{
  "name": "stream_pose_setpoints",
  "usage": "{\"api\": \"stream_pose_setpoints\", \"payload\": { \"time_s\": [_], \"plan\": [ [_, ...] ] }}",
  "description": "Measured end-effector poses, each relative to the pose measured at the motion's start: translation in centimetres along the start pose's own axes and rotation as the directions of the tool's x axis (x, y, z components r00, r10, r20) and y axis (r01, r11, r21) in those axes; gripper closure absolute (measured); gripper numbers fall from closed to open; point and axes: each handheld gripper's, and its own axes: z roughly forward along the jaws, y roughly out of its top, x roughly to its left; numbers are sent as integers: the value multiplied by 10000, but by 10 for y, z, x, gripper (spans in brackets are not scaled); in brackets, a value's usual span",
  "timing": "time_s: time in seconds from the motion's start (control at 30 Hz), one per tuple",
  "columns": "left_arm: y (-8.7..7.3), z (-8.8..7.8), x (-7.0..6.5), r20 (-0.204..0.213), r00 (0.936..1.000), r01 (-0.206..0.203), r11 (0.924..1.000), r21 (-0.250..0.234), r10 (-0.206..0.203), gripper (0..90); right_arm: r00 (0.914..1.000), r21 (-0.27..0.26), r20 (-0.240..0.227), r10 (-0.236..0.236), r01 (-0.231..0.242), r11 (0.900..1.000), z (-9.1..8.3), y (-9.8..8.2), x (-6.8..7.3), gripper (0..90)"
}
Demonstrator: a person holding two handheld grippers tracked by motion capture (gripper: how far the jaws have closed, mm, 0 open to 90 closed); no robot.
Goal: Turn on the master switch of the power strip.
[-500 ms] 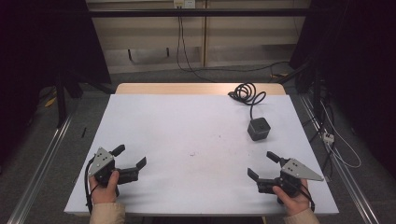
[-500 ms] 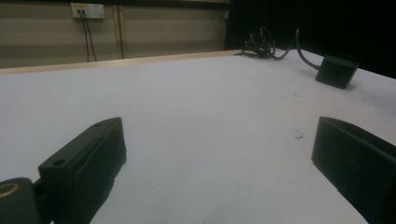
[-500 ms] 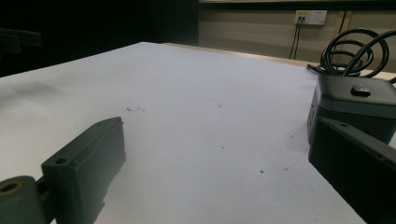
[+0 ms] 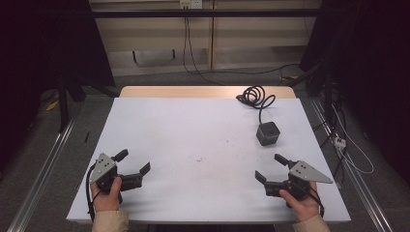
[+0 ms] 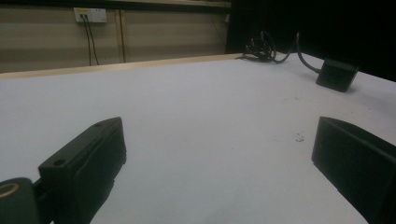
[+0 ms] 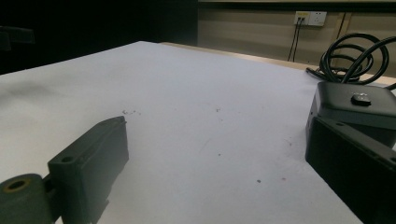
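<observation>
While both my grippers rest at the near edge of the white-covered table (image 4: 193,125), the item nearest them is entered first: a small dark grey cube-shaped box (image 4: 268,133) with rounded corners, standing on the right half of the table, beyond my right gripper (image 4: 271,169) and well apart from it. Its top face carries a small raised button or mark, legible as a shape in the right gripper view (image 6: 360,98) but too small to read. A black rubber-sheathed cable (image 4: 257,96) leaves the box and lies coiled in several loops near the far right edge of the table.

Jaws: my left gripper (image 4: 133,162) has both black jaws spread wide, with bare table between them; my right gripper likewise has its jaws spread, nothing between them.

View differences: the high view gives the full layout, my two hands, the grey three-cornered plates and the wooden strip along the table's far edge. The left gripper view shows the box (image 5: 336,74) far off at upper right, and a white wall socket (image 5: 89,15) with two cords plugged in. The right gripper view brings the box close, just behind my right-hand jaw, with the coil (image 6: 357,56) behind it and small dark specks on the tabletop.

Writing: no brand, label or lettering can be read anywhere.
</observation>
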Motion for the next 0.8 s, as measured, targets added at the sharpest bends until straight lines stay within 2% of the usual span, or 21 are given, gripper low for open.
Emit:
{"api": "stream_pose_setpoints", "payload": {
  "time_s": [0.13,0.23,0.33,0.57,0.8],
  "plan": [
    [0,-1,1,-65,9999,84,9999,-131,-85,27,10000,-28,78,43,-43,10000,1,2,-2,63],
    [0,-1,0,-55,10000,60,10000,1,-60,27,9999,-15,168,4,-4,10000,2,3,-5,67],
    [1,-1,0,-39,10000,31,10000,-66,-31,27,9996,22,283,-17,17,10000,5,4,-6,69],
    [1,-2,-1,-78,9999,-89,9999,-73,89,27,9995,51,244,-199,198,9998,7,7,-6,75],
    [0,-3,0,-53,10000,39,10000,-83,-39,27,9995,44,301,-127,126,9999,11,10,-8,78]
  ]
}}
